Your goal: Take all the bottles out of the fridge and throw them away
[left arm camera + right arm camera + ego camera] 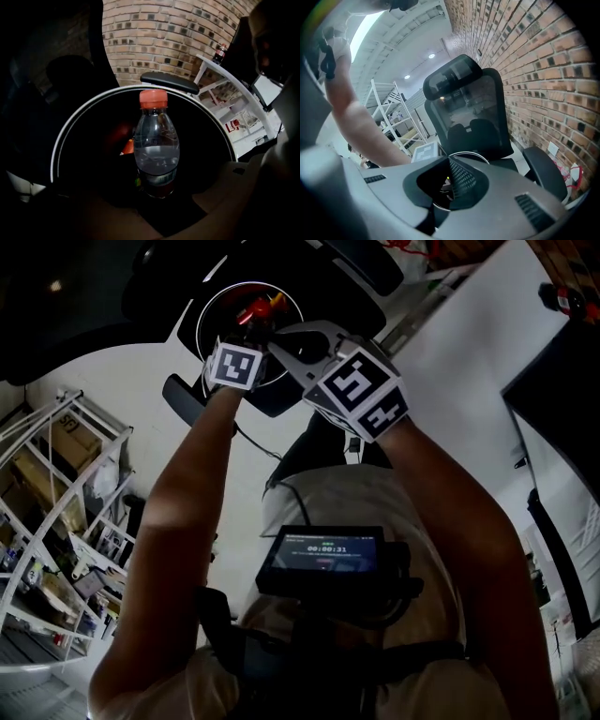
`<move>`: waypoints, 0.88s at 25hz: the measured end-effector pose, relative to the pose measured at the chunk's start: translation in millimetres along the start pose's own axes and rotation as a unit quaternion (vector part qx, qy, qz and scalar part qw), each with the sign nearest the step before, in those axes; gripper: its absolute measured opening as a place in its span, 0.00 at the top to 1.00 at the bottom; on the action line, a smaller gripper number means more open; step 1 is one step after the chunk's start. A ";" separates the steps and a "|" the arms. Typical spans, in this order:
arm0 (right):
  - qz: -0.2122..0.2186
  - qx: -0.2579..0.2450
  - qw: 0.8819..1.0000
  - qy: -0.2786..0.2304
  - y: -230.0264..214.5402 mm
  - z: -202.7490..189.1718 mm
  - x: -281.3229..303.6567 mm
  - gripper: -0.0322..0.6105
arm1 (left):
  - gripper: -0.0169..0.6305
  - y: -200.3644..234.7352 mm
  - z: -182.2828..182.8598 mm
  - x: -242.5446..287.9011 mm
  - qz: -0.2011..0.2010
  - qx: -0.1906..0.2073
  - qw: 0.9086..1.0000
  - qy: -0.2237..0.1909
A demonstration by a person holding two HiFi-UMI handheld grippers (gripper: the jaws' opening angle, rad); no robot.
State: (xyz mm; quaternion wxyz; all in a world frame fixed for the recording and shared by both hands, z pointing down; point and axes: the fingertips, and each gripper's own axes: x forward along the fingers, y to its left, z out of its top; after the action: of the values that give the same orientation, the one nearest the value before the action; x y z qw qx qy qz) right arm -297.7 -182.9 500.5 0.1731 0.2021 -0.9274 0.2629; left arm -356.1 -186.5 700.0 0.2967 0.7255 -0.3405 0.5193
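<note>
Left gripper (157, 190) gripping bottle (156, 150) (orange cap (153, 98)), over bin (53, 161)

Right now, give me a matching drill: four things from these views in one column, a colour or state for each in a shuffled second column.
Things:
1. bottle cap
2. bin rim
3. office chair
4. right gripper

Colour or state:
A. white
B. shut, nothing between its jaws
C. black
D. orange-red

Pairs: 1-D, 2-A, 3-C, 4-B
</note>
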 end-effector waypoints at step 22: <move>-0.017 0.021 0.999 -0.028 -0.2 -2.4 -51.6 0.94 | 0.47 -2.9 -14.4 17.1 -0.030 -0.030 0.992 0.115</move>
State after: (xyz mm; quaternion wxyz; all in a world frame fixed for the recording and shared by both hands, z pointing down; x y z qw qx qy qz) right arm -252.8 -167.1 480.5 0.1476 0.2288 -0.9225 0.2735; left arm -357.8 -176.7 720.3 0.3713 0.6616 -0.2973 0.5797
